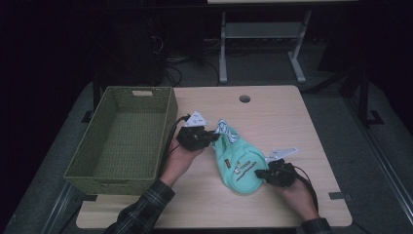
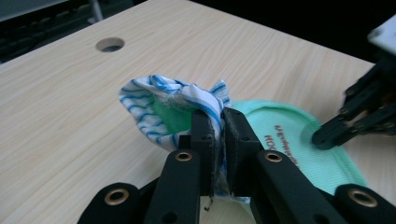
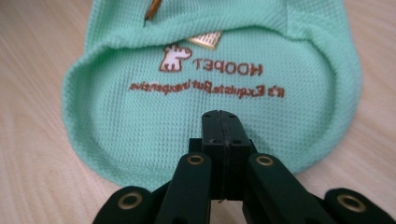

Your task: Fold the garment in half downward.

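Black jaws of the left gripper (image 2: 215, 140) are pinched on the blue-striped white lining (image 2: 154, 100) at one end of the mint-green mesh garment (image 1: 239, 163). The right gripper (image 3: 220, 122) has its jaws pressed together over the green fabric at the opposite end; whether cloth is caught between them cannot be told. The garment lies flat between the two grippers, near the middle of the wooden table (image 1: 272, 117), closer to its near edge. A green woven basket (image 1: 122, 139) stands along the table's left edge, just beside the left gripper.
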Available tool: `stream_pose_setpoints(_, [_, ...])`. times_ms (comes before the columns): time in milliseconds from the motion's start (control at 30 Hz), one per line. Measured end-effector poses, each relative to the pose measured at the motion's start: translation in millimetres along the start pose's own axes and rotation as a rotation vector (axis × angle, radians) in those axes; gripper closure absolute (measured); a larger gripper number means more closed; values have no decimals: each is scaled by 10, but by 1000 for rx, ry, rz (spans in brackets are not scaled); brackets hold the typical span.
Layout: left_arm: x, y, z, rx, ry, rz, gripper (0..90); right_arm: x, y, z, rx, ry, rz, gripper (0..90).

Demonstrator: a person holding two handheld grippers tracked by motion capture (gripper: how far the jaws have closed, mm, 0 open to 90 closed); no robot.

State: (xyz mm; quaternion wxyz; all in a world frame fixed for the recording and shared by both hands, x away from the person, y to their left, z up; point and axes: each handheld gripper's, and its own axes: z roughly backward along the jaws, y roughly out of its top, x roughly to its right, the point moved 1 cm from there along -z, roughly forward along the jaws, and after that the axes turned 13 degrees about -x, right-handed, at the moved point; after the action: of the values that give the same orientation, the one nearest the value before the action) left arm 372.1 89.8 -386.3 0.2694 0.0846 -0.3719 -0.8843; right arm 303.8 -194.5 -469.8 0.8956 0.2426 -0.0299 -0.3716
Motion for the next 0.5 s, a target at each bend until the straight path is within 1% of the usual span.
stream_pose_setpoints(67, [21,7,-1,2,-19,-21,830,-9,7,-29,-6,3,-3,898])
stream_pose_setpoints(100, [21,7,-1,2,-19,-21,829,-9,7,-29,-6,3,-3,898])
stream_pose_setpoints(133, [44,14,-4,7,-36,-30,829,-8,13,-34,-5,2,1,898])
stream_pose_setpoints(200, [68,24,-3,10,-52,-39,829,-8,18,-38,-6,0,7,898])
stream_pose_setpoints(233, [102,36,-6,22,-81,-40,829,-10,20,-39,-5,2,2,898])
stream_pose_setpoints(267, [121,45,-6,23,-90,-49,829,-11,20,-40,-4,2,0,898])
stream_pose_setpoints(300, [121,45,-6,23,-90,-49,829,-11,20,-40,-4,2,0,898])
stream_pose_setpoints(367, [185,67,-21,26,-117,-65,828,-13,23,-42,-3,3,0,898])
stream_pose_setpoints(400, [243,83,-42,26,-145,-75,828,-9,22,-43,-4,1,5,898])
stream_pose_setpoints(500, [342,110,-90,21,-176,-106,828,-11,23,-43,-4,1,4,898])
